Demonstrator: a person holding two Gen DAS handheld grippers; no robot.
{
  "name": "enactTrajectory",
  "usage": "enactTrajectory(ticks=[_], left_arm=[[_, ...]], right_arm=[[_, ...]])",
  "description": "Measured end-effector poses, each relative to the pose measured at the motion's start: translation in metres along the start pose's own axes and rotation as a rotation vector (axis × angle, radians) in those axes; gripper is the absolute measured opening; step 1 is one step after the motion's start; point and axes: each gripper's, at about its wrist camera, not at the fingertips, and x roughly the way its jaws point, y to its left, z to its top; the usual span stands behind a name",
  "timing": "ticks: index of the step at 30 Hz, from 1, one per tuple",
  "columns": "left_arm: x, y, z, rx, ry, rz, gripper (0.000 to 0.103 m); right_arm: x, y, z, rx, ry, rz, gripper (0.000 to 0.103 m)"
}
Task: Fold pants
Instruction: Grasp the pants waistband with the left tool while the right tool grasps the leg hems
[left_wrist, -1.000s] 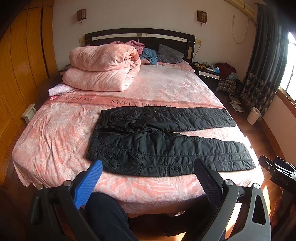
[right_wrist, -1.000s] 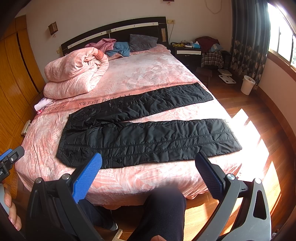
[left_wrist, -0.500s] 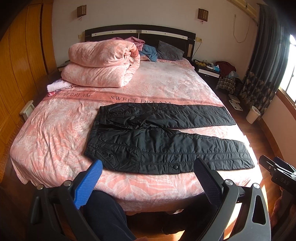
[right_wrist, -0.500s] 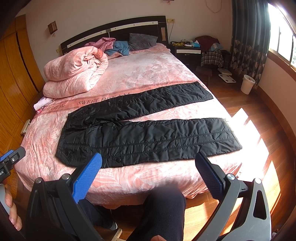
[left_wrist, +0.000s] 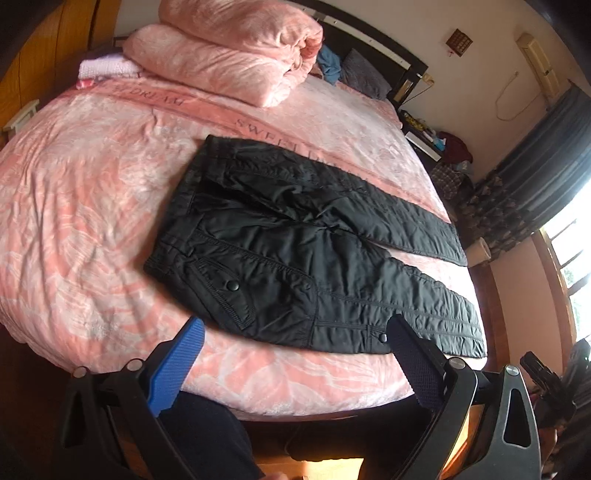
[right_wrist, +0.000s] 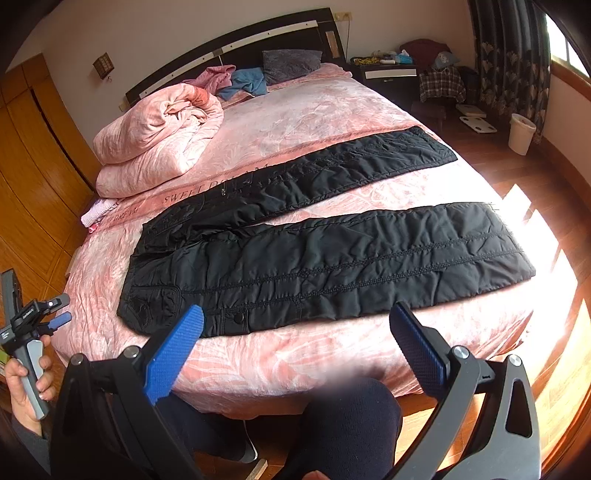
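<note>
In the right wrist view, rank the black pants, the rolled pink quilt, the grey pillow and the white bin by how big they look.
1. Black pants
2. Rolled pink quilt
3. Grey pillow
4. White bin

The pillow and bin sit farthest away, so their true sizes are unsure.

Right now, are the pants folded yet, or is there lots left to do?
Done: the black pants lie spread flat on the pink bed, legs apart. In hand: nothing; the left gripper and right gripper are both open, short of the near edge, touching no fabric. Left: every fold, probably starting with one leg over the other.
</note>
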Motion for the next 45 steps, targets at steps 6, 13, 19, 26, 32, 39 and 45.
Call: enactTrajectory(ticks=[6, 13, 19, 26, 32, 39, 45], left_arm=[[0.085, 0.114, 0.029, -0.303, 0.130, -0.003, 0.099], [0.146, 0.159, 0.033, -0.450, 0.209, 0.007, 0.099], [0.160, 0.150, 0.044, -0.406, 0.240, 0.063, 0.065], [0.161, 0.165, 0.035, -0.474, 0.192, 0.043, 0.054], [0.152, 0.155, 0.032, -0.388, 0.128, 0.062, 0.026], [0.152, 0.142, 0.032, -0.386, 0.071, 0.129, 0.022], [0.153, 0.139, 0.028, -0.421, 0.044, 0.170, 0.022]], right_arm=[[0.018, 0.001, -0.006, 0.048, 0.038, 0.037, 0.101], [0.018, -0.015, -0.007, 0.085, 0.040, 0.027, 0.101], [0.035, -0.047, -0.009, 0.163, 0.075, 0.017, 0.101], [0.057, -0.143, -0.006, 0.391, 0.103, 0.029, 0.101], [0.061, -0.288, -0.013, 0.743, 0.031, 0.074, 0.047], [0.083, -0.390, -0.032, 0.953, 0.006, 0.003, 0.047], [0.107, -0.423, -0.034, 1.026, -0.002, -0.014, 0.066]])
